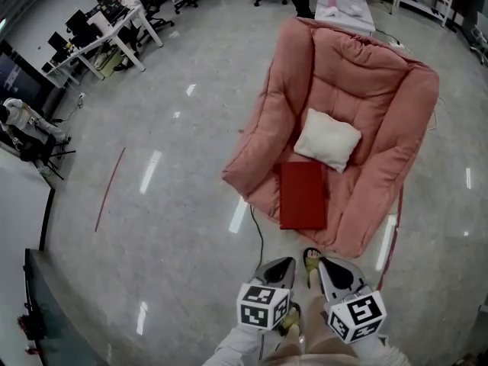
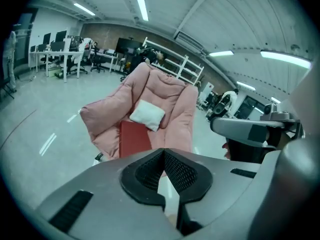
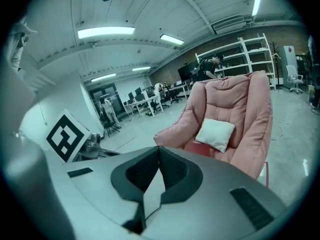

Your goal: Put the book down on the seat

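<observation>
Left tool (image 2: 163, 150), right tool (image 3: 159, 148) (both closed) face book (image 1: 303, 195), pillow (image 1: 328, 139) on seat (image 1: 366, 75).

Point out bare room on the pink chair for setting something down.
Bare cushion lies between the red book and the pink chair's arm on the head view's right, and left of the white pillow. The seat's middle is crowded: pillow beside book.

Left gripper (image 2: 163, 151) smooth grey shell, black ribbed pads (image 2: 181, 172), right gripper (image 3: 159, 149) alike, white cubes (image 1: 263, 305) with black square markers, pale sleeves (image 1: 232, 348)
</observation>
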A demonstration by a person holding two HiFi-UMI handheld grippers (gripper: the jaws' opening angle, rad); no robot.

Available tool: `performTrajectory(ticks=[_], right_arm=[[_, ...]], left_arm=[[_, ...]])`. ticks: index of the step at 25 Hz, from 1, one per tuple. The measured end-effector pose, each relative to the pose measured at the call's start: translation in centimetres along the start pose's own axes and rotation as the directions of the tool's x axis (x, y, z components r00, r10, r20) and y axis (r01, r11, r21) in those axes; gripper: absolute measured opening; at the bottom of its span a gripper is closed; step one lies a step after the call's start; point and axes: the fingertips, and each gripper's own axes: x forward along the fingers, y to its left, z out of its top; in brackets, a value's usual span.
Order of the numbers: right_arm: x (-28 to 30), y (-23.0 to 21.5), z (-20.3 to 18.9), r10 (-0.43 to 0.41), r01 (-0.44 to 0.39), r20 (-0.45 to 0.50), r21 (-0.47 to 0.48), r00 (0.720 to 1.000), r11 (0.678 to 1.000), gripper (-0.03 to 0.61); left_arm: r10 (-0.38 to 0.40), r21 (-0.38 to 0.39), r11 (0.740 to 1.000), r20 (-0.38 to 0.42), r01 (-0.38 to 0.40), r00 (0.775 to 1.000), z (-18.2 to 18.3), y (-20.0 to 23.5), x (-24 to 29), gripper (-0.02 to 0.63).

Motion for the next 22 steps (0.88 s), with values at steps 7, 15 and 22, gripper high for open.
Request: performTrajectory(ticks=[7, 15, 22], right_arm=[[-4.3, 3.6, -0.2, 0.001, -0.001, 0.009, -0.042, 1.0, 0.999, 0.005], [-8.7, 7.5, -0.5, 0.017, -0.013, 0.033, -0.12, 0.999, 0.993, 0.005], [-11.5, 10.2, -0.6, 0.033, -0.02, 0.074, -0.168, 0.997, 0.986, 0.005]], left_arm=[[-0.013, -0.013, 1.0, 0.049, 0.013, 0.999, -1.1, -3.0, -5.9, 0.006], [-0.067, 0.09, 0.994, 0.144, 0.055, 0.987, -1.4, -7.2, -12.2, 0.006], [-0.092, 0.161, 0.985, 0.179, 0.063, 0.979, -3.1, -9.6, -15.9, 0.006]])
